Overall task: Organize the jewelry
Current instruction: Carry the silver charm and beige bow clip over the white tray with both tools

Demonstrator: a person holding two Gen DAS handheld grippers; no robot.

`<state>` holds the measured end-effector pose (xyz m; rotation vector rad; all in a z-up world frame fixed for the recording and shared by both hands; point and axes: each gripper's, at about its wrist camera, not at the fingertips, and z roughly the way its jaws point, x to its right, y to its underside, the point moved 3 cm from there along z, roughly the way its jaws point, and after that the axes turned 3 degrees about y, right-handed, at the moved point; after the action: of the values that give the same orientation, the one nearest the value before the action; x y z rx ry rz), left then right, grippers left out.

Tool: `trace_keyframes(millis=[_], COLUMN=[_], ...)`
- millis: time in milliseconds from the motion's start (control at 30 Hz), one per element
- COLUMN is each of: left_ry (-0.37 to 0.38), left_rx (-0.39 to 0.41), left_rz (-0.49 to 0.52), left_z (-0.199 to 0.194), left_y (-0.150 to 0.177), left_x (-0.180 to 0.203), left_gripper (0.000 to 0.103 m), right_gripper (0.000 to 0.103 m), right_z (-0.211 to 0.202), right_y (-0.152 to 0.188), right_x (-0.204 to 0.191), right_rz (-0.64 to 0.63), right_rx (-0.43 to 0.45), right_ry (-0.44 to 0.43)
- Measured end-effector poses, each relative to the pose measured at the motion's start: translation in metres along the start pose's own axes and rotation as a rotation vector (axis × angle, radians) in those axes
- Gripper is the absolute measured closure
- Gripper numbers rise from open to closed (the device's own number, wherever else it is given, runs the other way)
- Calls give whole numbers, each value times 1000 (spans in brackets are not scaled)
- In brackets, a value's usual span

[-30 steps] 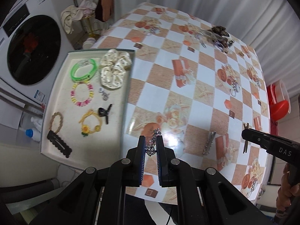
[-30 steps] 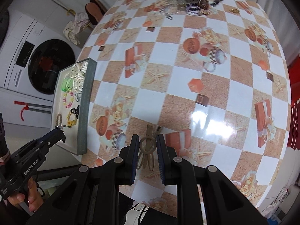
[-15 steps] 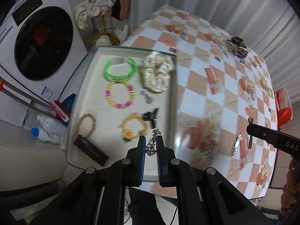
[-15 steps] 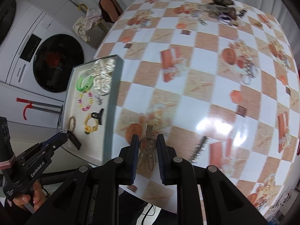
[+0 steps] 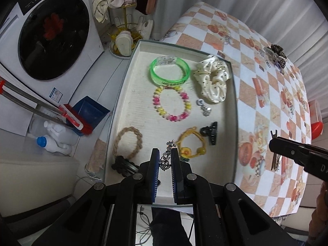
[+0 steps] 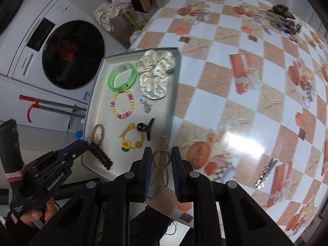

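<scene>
We hold the left gripper over the near end of the white tray. Its two jaws are pressed together on a little silver chain. The chain runs long-ways up between the blue pads, and its free tip pokes out past them, toward the far end of the tray. It hangs above the tray floor, just beside the yellow flower bracelet.

Our right gripper is clamped on a tan hair clip. The clip stands long-ways between the jaws. Its straight, thin end points away from us, toward the tray's right wall, and its two loop legs point back at the gripper. It is held in the air over the table, right next to the tray's near corner.

In the tray we see a green bangle at the far end, with a cream scrunchie beside it. A pink and yellow bead bracelet lies under the bangle. A small silver charm sits near the beads. A black claw clip touches the yellow bracelet. A brown rope ring and a dark snap clip lie on the left side.

On the table, a silver barrette lies alone. A heap of more jewelry waits at the far edge.
</scene>
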<state>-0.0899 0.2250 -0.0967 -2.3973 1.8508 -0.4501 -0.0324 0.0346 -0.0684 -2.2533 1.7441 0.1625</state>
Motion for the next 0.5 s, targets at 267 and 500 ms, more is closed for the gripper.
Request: trace_keyframes(millis=[267, 500], left_ry=[4, -1], left_rx=[-34, -44], left_rz=[27, 65], left_z=[27, 47], left_y=[-11, -24], left_x=[-10, -13], left_gripper=[87, 87], right_gripper=[82, 82], right_z=[32, 62], right_y=[-1, 5], right_x=[-30, -46], right_rz=[-13, -31], right_rx=[-63, -118], right_ry=[0, 21])
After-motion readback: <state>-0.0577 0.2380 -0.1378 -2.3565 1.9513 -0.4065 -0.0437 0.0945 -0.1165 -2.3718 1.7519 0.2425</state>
